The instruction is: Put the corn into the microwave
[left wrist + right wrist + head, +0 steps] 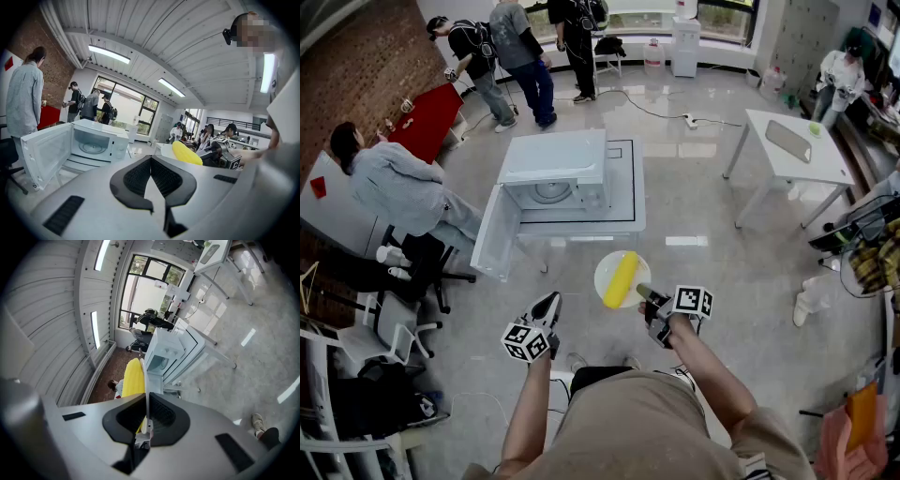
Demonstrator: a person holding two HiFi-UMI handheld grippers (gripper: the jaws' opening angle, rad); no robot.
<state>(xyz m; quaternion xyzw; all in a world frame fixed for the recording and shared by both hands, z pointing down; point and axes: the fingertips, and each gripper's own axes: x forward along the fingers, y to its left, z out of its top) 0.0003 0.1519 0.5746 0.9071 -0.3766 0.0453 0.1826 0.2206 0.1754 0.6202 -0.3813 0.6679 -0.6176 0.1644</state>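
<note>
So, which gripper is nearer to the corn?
Right. The right gripper grips the rim of the plate with the corn on it; the left gripper hangs apart, at the plate's lower left, touching nothing.

In the right gripper view, the grey body of the right gripper (pixel 147 397) hides the lower end of the yellow corn cob (pixel 133 378), and the round white plate (pixel 146 380) shows only edge-on. In the head view, the top of the white microwave (pixel 555 155) covers most of its cavity.
</note>
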